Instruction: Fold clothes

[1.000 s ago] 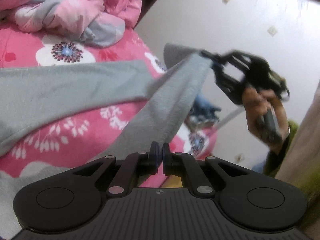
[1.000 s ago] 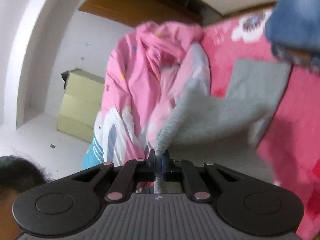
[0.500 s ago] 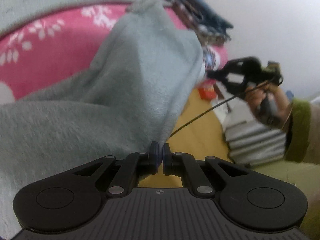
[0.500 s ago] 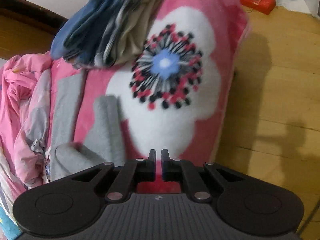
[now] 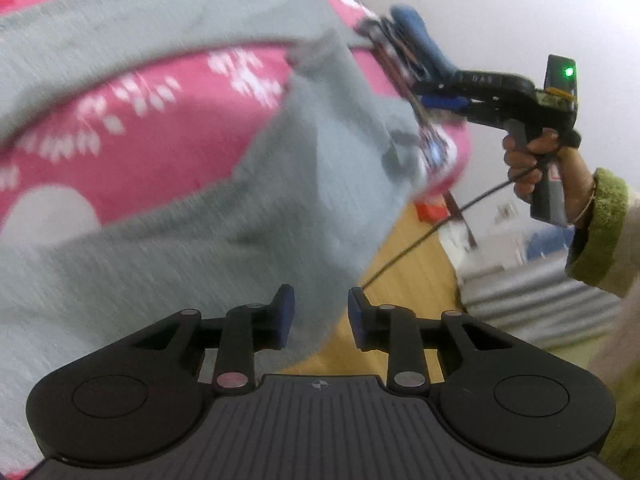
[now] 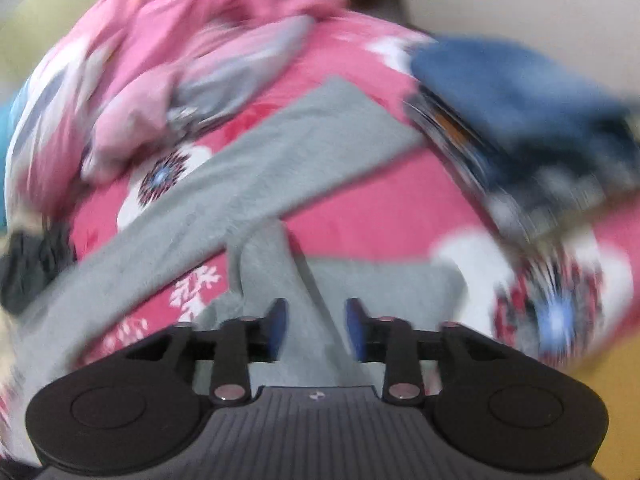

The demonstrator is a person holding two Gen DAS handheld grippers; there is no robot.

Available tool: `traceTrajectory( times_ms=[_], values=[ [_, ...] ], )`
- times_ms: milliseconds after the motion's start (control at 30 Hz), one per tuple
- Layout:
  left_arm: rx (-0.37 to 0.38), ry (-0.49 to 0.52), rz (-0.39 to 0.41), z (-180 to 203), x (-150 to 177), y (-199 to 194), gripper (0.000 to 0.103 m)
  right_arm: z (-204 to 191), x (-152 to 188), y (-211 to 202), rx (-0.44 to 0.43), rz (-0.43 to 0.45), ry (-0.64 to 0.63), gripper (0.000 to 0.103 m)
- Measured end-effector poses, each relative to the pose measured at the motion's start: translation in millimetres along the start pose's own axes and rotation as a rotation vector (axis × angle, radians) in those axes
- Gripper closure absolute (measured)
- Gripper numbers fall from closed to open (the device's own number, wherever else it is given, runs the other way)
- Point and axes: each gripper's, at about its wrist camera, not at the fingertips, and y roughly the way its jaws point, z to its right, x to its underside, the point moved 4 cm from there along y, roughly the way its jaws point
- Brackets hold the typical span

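Observation:
A grey garment lies spread over the pink flowered bed cover, with one end hanging off the bed's edge. My left gripper is open, and that hanging grey edge sits just beyond its blue pads. In the left wrist view a hand holds my right gripper by the bed's corner. In the right wrist view my right gripper is open above the grey garment, a fold of which runs between its fingers. Both views are motion-blurred.
A pile of blue and striped folded clothes sits at the bed's corner. A crumpled pink quilt fills the far side. Beyond the bed are a wooden floor, a red box and a green sleeve.
Both grippers were shut on the grey cloth a second ago. The right let go first, then the left opened. The garment now rests on the bed, and the right gripper has swung back over it.

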Motion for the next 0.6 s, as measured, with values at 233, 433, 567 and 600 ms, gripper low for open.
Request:
traceTrajectory(
  times_ms=[233,433,567,600],
  values=[
    [-0.085,-0.033,0.14,-14,-47,19,0.07,63,4,8,0.198,-0.001,0.248,0.062],
    [0.073,-0.178,0.156,-18,-105,56,0.044,107,36,24,0.116,-0.041,0.6,0.057],
    [0.116,-0.263,0.169,-15,-147,88,0.039,114,49,29,0.01,-0.03,0.758,0.053],
    [0.101,-0.259,0.168,-13,-157,96,0.038,116,52,30,0.0,-0.037,0.776,0.053]
  ],
)
